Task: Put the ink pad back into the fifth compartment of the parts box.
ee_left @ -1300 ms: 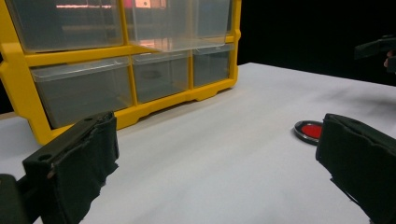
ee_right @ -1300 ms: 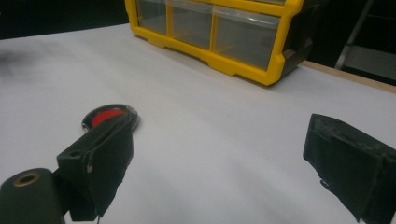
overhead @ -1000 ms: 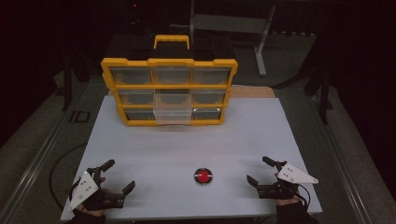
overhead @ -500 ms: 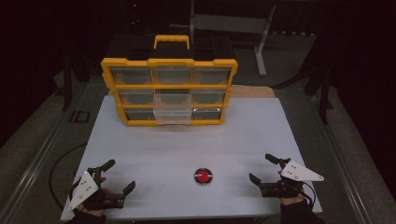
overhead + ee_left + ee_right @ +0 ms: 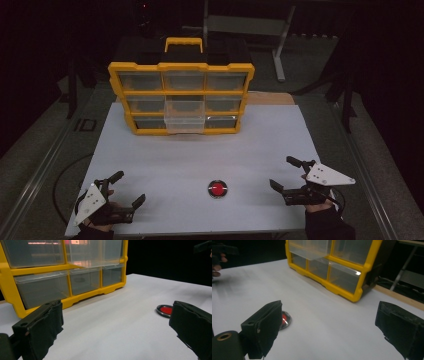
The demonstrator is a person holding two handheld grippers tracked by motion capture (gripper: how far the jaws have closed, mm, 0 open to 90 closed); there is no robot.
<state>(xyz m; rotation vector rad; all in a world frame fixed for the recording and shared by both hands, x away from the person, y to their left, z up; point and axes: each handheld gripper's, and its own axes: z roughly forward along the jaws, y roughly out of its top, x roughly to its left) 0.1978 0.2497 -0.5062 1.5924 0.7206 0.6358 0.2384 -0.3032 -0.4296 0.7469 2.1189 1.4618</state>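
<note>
While we held both grippers low over the worktop (image 5: 175,165), jaws apart and empty, the red disc (image 5: 217,188) lay between them: at three o'clock of the left gripper (image 5: 127,189), nine o'clock of the right gripper (image 5: 285,173).

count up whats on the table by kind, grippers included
yellow drawer cabinet: 1
round red disc with a metal rim: 1
hand-held grippers: 2, the left gripper and the right gripper, both open and holding nothing
total: 4
</note>
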